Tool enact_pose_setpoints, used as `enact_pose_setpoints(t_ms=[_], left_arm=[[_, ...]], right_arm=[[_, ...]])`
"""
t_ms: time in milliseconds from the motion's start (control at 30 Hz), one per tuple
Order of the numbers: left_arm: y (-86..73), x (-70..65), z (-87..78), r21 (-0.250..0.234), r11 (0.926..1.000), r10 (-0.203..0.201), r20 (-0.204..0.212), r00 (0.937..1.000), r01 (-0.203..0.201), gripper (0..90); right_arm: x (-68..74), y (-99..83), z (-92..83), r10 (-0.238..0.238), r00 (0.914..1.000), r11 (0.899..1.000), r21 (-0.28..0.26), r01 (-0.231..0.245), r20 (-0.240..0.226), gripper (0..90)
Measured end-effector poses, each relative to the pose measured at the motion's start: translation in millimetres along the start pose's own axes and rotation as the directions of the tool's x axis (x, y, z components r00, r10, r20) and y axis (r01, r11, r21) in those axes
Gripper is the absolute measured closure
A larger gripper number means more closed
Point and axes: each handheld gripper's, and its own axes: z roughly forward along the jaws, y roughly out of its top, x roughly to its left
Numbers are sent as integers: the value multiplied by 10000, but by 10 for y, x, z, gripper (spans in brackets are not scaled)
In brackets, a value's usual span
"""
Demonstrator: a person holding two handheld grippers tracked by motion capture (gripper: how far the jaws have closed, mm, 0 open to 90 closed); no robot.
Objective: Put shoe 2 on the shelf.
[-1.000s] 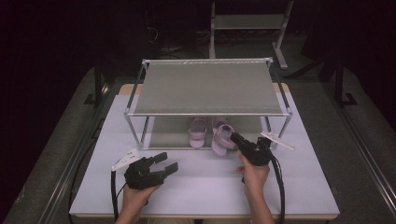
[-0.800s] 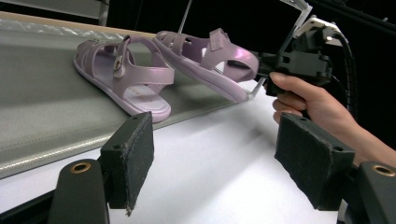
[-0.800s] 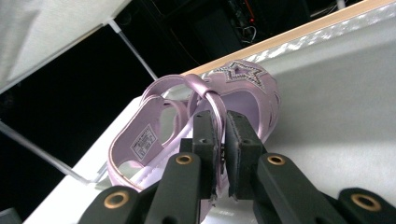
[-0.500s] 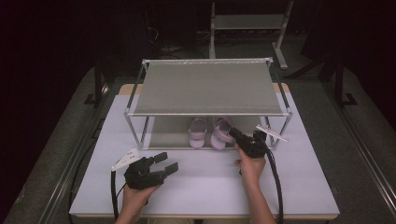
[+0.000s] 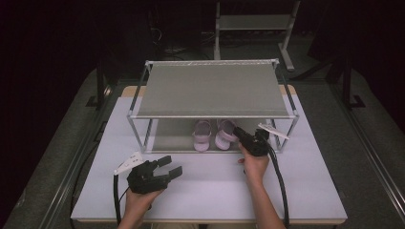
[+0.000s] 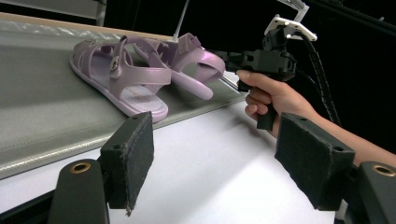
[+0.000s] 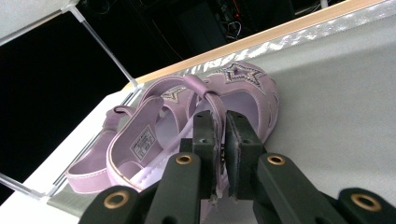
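Observation:
Two lilac sandals lie side by side on the lower shelf [image 5: 168,139] of a metal shoe rack. In the high view my right gripper [image 5: 237,131] reaches under the top shelf [image 5: 215,90] to the right sandal [image 5: 223,136]. The right gripper view has its jaws [image 7: 218,116] shut on that sandal's heel strap, with its star-decorated toe [image 7: 243,86] beyond. The left sandal [image 5: 202,135] lies just beside it, untouched. My left gripper [image 5: 173,164] rests open above the white table, in front of the rack's left half. Its pads [image 6: 135,154] stand wide apart, holding nothing.
The rack stands at the back middle of the white table [image 5: 210,191], its thin metal posts [image 5: 137,133] at each corner. A cable [image 5: 279,176] trails from the right gripper along the forearm. Beyond the table a second rack [image 5: 253,24] stands on the dark floor.
My right gripper has moved forward and slightly left, carrying the right sandal deeper onto the lower shelf beside the other one. The left gripper has stayed put.

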Motion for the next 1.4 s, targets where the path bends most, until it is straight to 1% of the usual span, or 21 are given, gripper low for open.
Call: enact_pose_setpoints(t_ms=[100, 167, 200, 233, 267, 367, 433, 500, 567, 667, 900, 1000, 1200, 1333, 1400], left_arm=[[1, 2, 3, 10, 10000, 3, 18, 10000, -3, 277], [0, 3, 4, 18, 10000, -8, 20, 10000, 8, 277], [0, 3, 5, 18, 10000, -10, 22, 10000, 10, 277], [1, 3, 4, 13, 10000, -11, 27, 10000, 11, 277], [3, 3, 3, 0, 10000, -7, 37, 10000, 7, 277], [5, 3, -5, -2, 10000, 0, 50, 10000, 0, 277], [5, 4, -6, 0, 10000, -9, 60, 10000, 9, 277], [6, 0, -5, 6, 10000, -4, 91, 10000, 4, 277], [8, -5, -4, -4, 10000, 2, 104, 9999, -2, 277], [9, -5, -5, -15, 10000, -11, 114, 9999, 11, 277], [5, -4, 2, 19, 10000, -30, 146, 9999, 29, 277], [4, -7, 4, 36, 10000, -30, 155, 9999, 29, 277], [6, -8, -1, 5, 10000, -24, 180, 9998, 23, 277], [5, -10, -2, 16, 10000, -24, 191, 9998, 23, 277], [5, -10, -3, 22, 10000, -14, 188, 9998, 14, 277]], right_arm=[[-4, 8, 17, -57, 10000, 10000, -12, 57, -14, 827], [13, 25, 27, -124, 9999, 9999, 81, 124, 4, 826], [26, 35, 40, -191, 9998, 9997, 145, 191, -5, 826], [23, 40, 54, -367, 9993, 9992, 179, 366, 58, 826], [22, 39, 66, -343, 9994, 9992, 213, 343, 19, 826], [23, 25, 89, -511, 9987, 9984, 222, 511, -3, 826], [34, 14, 89, -543, 9985, 9982, 240, 541, 72, 825], [39, 0, 95, -715, 9974, 9970, 294, 711, 119, 823], [55, -17, 98, -654, 9978, 9970, 419, 649, 119, 820], [65, -37, 112, -838, 9964, 9956, 433, 832, 112, 816], [55, -36, 112, -578, 9983, 9975, 407, 580, -58, 789], [46, -41, 111, -250, 9996, 9988, 420, 254, -99, 770], [25, -48, 103, 74, 9997, 9995, 323, -66, -252, 739], [15, -54, 99, 24, 9997, 9994, 346, -16, -252, 730], [4, -55, 92, 140, 9994, 9993, 347, -128, -329, 725]])
